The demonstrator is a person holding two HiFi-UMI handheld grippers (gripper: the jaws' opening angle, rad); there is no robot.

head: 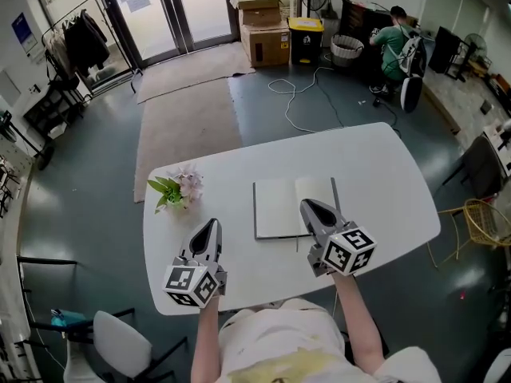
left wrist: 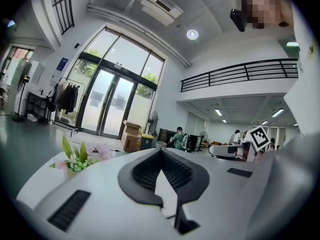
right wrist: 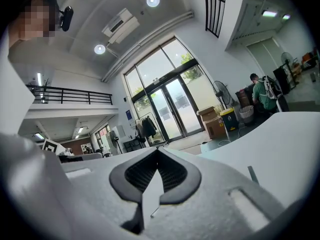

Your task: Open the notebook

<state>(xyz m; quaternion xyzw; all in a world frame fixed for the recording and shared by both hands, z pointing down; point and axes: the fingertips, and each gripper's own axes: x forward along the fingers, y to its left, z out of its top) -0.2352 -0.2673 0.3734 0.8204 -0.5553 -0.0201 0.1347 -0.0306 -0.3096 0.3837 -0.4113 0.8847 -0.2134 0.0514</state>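
Note:
The notebook (head: 279, 207) lies open and flat in the middle of the white table (head: 383, 174), its blank pages up and a thin dark strip (head: 333, 192) along its right edge. My right gripper (head: 308, 206) hovers over the notebook's near right part, shut, with nothing between its fingers. To the left of the notebook my left gripper (head: 211, 225) hangs above the table's near side, also shut and empty. In both gripper views the jaws meet at the tip, for the left gripper (left wrist: 161, 153) and the right gripper (right wrist: 157, 152), and the gripper bodies hide the notebook.
A small bunch of flowers (head: 177, 188) lies at the table's left, also seen from the left gripper (left wrist: 77, 156). A chair (head: 120, 341) stands at the near left. Far back are cardboard boxes (head: 263, 30), a bin (head: 306, 38), a seated person (head: 393, 42) and floor cables (head: 299, 94).

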